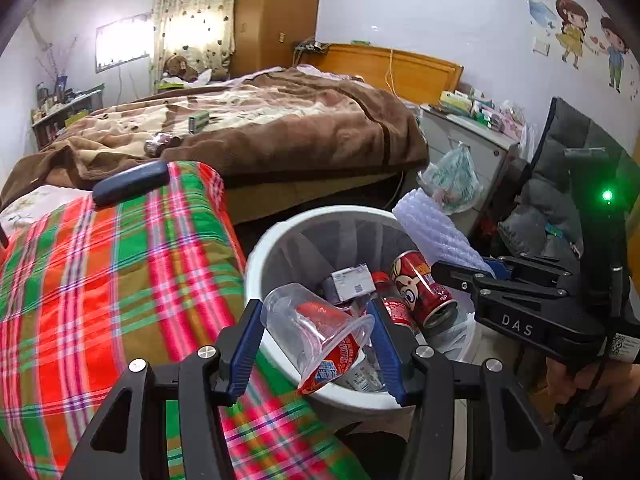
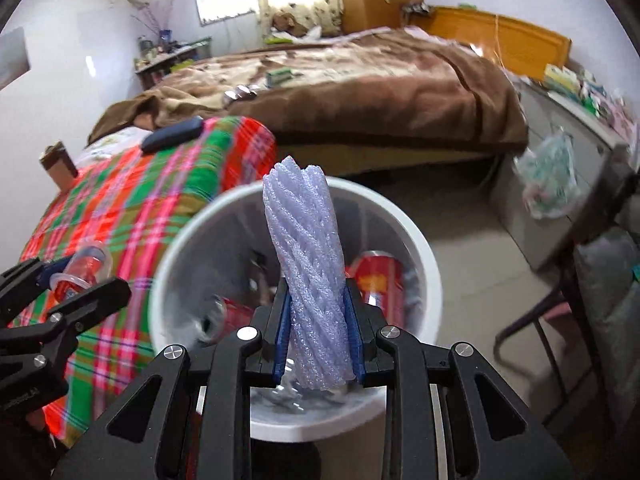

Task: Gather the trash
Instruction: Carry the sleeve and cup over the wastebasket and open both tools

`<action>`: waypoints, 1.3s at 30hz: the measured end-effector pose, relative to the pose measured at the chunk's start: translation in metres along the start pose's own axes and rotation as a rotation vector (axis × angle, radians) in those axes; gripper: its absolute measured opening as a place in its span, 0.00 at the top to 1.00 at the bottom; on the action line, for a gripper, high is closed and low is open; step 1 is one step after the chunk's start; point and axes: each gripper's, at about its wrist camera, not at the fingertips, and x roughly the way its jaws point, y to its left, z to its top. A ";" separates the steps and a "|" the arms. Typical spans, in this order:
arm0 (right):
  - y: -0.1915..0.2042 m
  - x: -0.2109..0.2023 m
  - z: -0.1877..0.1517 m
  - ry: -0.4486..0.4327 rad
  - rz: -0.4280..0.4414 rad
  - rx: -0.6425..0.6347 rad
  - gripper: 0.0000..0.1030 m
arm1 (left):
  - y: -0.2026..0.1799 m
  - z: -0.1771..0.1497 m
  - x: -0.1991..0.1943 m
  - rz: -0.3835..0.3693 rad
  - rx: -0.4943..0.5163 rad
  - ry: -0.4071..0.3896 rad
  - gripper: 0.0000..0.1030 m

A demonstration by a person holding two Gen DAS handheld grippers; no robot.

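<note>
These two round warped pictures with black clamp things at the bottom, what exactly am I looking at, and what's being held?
There is no robot here: a person holds a hand-operated gripper in each hand, and each one carries a wide-angle camera that looks out along its two fingers. One picture comes from the left gripper, which is shut on a clear plastic cup with a red wrapper inside. The other comes from the right gripper, shut on a tube of pale purple foam netting. Both hang over a white trash bin that already contains a red can and a small box. Beside the bin is a plaid cloth, and behind it a bed with a brown blanket.
</note>
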 end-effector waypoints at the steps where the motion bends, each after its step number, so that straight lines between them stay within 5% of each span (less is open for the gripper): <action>1: -0.003 0.003 -0.001 0.009 -0.003 0.006 0.75 | -0.002 0.000 0.005 -0.004 0.000 0.009 0.49; 16: -0.019 0.014 -0.003 0.039 0.008 0.027 0.72 | -0.015 0.000 0.037 0.007 0.010 0.067 0.46; 19: -0.016 0.014 -0.001 0.034 0.003 0.006 0.67 | -0.011 0.000 0.035 0.017 0.000 0.061 0.38; 22: -0.015 0.011 -0.001 0.023 -0.012 0.007 0.46 | -0.010 0.001 0.033 0.016 -0.009 0.059 0.35; 39: 0.002 -0.023 -0.022 -0.102 -0.021 0.067 0.45 | -0.004 -0.016 -0.008 0.067 -0.027 -0.008 0.34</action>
